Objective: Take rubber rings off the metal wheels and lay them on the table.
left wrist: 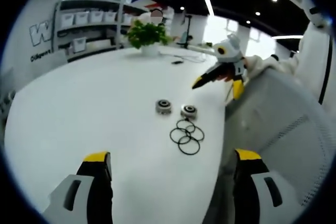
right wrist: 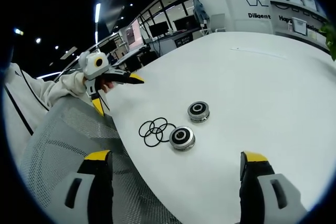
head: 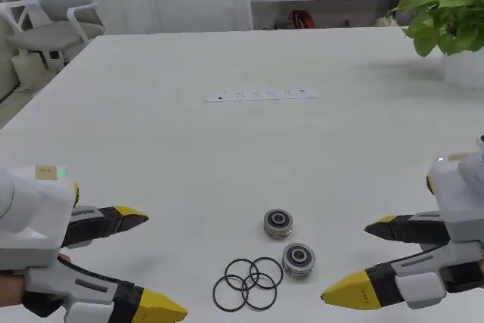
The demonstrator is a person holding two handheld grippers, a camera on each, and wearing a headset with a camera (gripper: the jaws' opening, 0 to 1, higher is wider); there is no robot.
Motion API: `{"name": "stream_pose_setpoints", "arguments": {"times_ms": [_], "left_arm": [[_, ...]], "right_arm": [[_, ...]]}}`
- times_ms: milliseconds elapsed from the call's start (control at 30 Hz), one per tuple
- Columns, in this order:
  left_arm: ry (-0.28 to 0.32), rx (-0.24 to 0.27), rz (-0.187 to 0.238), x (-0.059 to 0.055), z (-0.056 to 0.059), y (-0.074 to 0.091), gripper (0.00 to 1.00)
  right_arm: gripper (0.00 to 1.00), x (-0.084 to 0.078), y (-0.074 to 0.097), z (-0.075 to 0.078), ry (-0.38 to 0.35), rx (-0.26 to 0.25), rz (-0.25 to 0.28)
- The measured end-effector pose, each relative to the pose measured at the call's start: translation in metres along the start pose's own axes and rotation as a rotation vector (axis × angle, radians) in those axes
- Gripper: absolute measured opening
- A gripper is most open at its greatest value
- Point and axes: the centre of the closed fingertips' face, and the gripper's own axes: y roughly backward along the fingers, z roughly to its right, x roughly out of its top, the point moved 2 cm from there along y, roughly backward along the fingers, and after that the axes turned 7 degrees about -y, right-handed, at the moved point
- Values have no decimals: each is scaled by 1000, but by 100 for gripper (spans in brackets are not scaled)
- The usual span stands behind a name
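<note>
Two small metal wheels lie flat on the white table (head: 227, 149): one (head: 278, 222) farther from me, one (head: 299, 259) nearer. Several black rubber rings (head: 247, 283) lie overlapped just left of the nearer wheel. In the left gripper view I see the wheels (left wrist: 163, 106) (left wrist: 189, 111) and rings (left wrist: 186, 137); in the right gripper view the wheels (right wrist: 198, 110) (right wrist: 181, 137) and rings (right wrist: 156, 130). My left gripper (head: 155, 262) hovers at the lower left, open and empty. My right gripper (head: 352, 259) hovers at the lower right, open and empty.
A flush socket strip (head: 261, 95) sits mid-table. A potted plant (head: 450, 13) stands at the far right corner. White chairs (head: 200, 9) stand beyond the far edge. The table's near edge runs close under the rings.
</note>
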Motion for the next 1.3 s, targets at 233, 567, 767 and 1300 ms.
{"name": "stream_pose_setpoints", "arguments": {"times_ms": [233,567,767,1300], "left_arm": [[34,31,42,1,-1,4,100],[47,22,47,-1,3,3,100],[54,24,52,-1,4,3,100],[62,47,44,-2,5,4,100]], "right_arm": [[96,-6,-1,0,-21,-4,-12],[96,-11,-1,4,-34,-20,-23],[95,-14,-1,4,-31,-16,-38],[94,-18,-2,2,-17,2,-62]]}}
